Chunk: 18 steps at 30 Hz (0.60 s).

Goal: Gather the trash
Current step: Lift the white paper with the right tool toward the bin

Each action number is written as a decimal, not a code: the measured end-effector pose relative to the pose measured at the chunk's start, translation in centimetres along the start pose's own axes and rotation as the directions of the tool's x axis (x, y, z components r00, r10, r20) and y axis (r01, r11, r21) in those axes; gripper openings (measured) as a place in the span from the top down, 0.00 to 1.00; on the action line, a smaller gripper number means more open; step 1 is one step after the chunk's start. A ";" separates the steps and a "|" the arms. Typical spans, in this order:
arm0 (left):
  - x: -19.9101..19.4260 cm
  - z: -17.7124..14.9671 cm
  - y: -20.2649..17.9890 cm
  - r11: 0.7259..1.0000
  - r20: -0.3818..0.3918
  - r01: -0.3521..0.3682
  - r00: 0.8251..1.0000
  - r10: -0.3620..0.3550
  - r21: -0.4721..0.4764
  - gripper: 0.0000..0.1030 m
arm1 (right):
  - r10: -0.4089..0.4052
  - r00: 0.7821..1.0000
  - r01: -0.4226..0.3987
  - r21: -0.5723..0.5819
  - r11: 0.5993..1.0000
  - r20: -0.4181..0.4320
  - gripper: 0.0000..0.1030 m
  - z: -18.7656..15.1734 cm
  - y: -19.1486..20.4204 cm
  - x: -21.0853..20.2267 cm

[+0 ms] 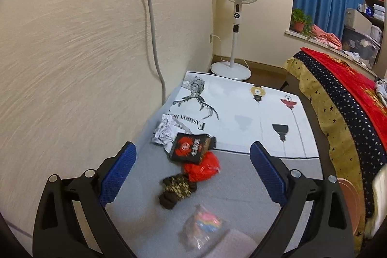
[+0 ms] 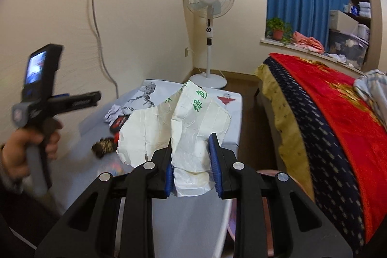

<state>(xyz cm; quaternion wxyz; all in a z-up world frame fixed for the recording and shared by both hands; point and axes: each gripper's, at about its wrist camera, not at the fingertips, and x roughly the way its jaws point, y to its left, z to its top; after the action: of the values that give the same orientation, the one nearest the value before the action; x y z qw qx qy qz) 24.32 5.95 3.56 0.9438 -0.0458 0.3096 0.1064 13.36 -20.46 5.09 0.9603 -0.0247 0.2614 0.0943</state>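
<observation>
Right gripper (image 2: 192, 169) clamped on crumpled white paper bag (image 2: 179, 127), bag upright above table (image 2: 193, 221), long axis pointing away from gripper, contents not visible, left gripper (image 1: 193, 158) wide open, empty, above black packet (image 1: 191, 148), red wrapper (image 1: 202, 166), clear packet (image 1: 203, 229).

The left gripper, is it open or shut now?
Open. The left gripper has its blue pads wide apart, above the wrappers, gripping nothing.

left tongs (image 1: 193, 168): black frame, blue textured pads, silver screws | right tongs (image 2: 192, 169): same
</observation>
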 end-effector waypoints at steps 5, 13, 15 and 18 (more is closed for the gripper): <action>-2.4 -1.3 -2.0 0.999 0.035 -0.007 0.999 0.005 0.045 0.11 | -0.036 0.999 0.036 0.016 0.999 0.021 0.74 -2.6 -1.4 -5.2; -4.8 -3.9 -3.8 0.998 0.029 0.029 0.999 -0.031 0.062 0.11 | -0.051 0.997 0.048 0.061 0.997 0.051 0.74 -5.4 -2.9 -8.0; -5.0 -4.6 -3.9 0.997 0.026 0.032 0.999 -0.034 0.075 0.11 | -0.051 0.998 0.049 0.069 0.996 0.029 0.74 -5.9 -3.6 -7.4; -4.6 -5.5 -3.8 0.996 0.014 0.018 1.000 -0.020 0.087 0.11 | -0.081 0.997 0.082 0.078 0.994 -0.017 0.74 -6.6 -4.7 -6.4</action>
<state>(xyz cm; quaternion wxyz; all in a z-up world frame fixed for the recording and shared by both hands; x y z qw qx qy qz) 18.37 0.62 1.96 0.9481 -0.0068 0.3066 0.0842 5.56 -26.78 2.59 0.9617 0.0016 0.2703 0.0446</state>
